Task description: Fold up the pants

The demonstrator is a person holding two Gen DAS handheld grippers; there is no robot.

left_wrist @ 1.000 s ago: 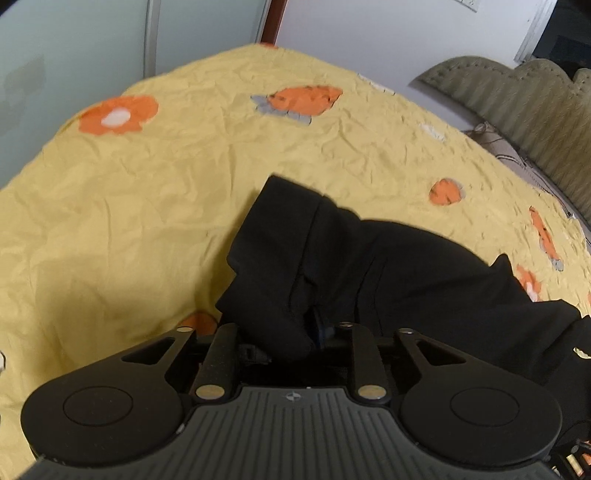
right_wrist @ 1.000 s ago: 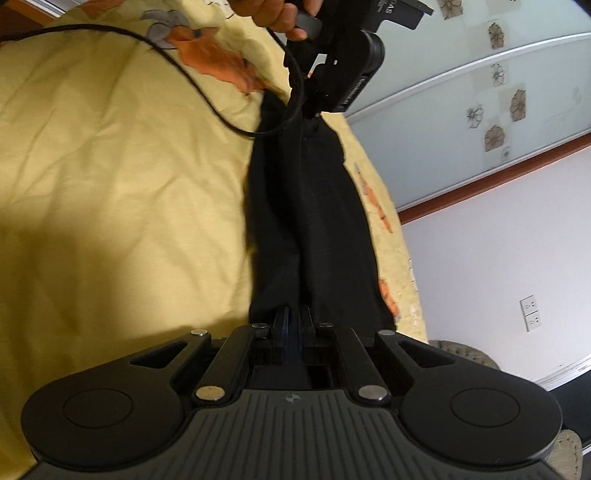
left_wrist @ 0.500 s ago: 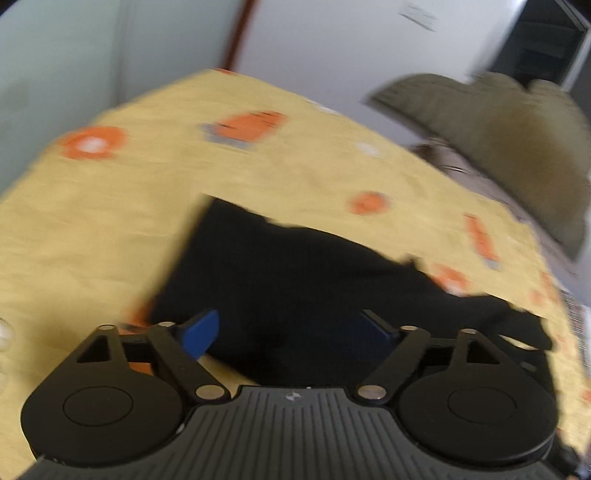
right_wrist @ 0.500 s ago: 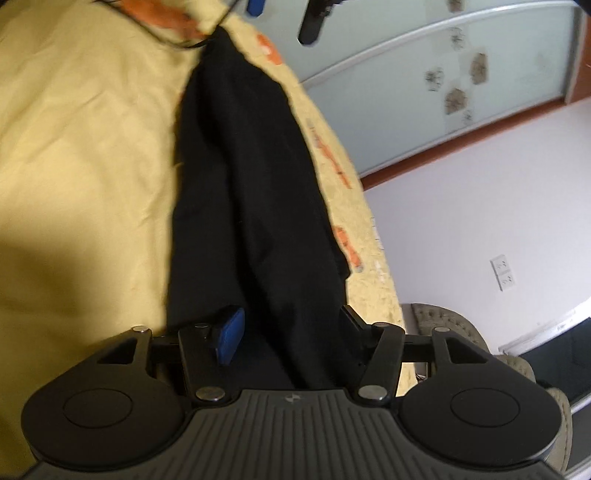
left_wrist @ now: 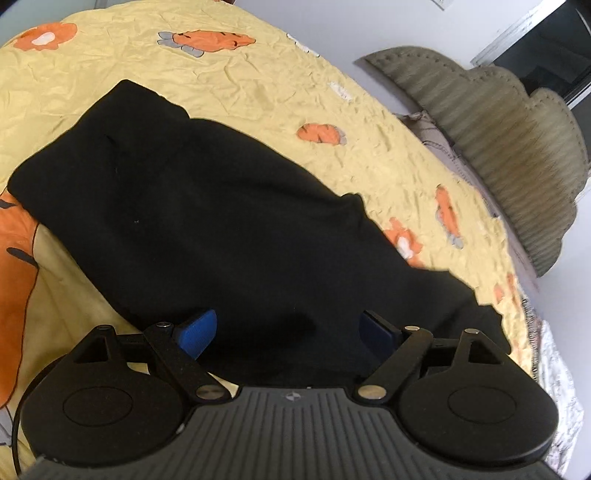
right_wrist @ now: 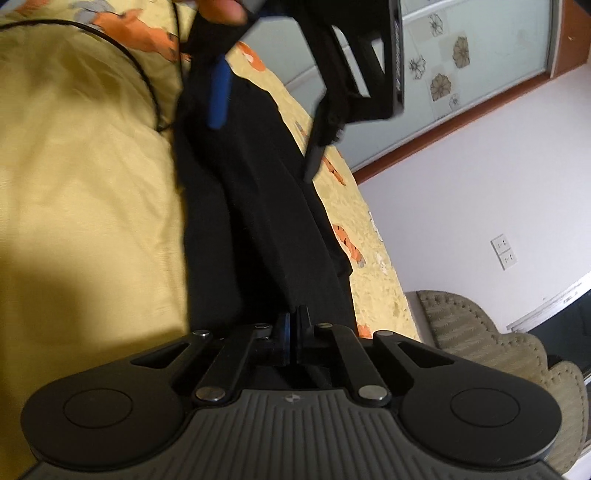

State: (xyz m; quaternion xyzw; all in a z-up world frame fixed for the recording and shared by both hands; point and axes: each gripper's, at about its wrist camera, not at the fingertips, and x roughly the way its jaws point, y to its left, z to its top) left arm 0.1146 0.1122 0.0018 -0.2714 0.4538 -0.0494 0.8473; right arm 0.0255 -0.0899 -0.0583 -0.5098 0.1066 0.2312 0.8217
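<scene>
The left gripper (left_wrist: 288, 326) stands with its blue-padded fingers (left_wrist: 195, 328) spread wide over the near edge of the black fabric pants (left_wrist: 221, 229); its jaws have just been opening, and the cloth lies under and between them, with neither pad pressing on it. Ahead of these fingers the pants run away as a long dark band, lying flat on the crumpled yellow bedsheet with orange flower and carrot prints (left_wrist: 258, 85). Beyond the sheet's far edge, to the right of the fingers, stands a ribbed olive-grey upholstered headboard with a scalloped top (left_wrist: 517, 155).

The right gripper (right_wrist: 293, 332) has its two fingers brought tight together, having just opened and closed again; the black pants (right_wrist: 258, 221) begin right at the fingertips, but whether a fold of cloth is pinched between them cannot be told. From there the pants stretch straight ahead across the yellow sheet (right_wrist: 81, 184). At their far end the left gripper (right_wrist: 266, 122) hangs over the cloth, one blue pad (right_wrist: 219, 94) and one dark finger (right_wrist: 314, 158) well apart, with part of a person's hand (right_wrist: 221, 9) above it. A thin black cable (right_wrist: 144, 77) loops over the sheet to the left of the pants. To the right of the fingers lie a white wall with a double socket (right_wrist: 504, 252) and a sliding glass door with flower decals (right_wrist: 461, 51).
</scene>
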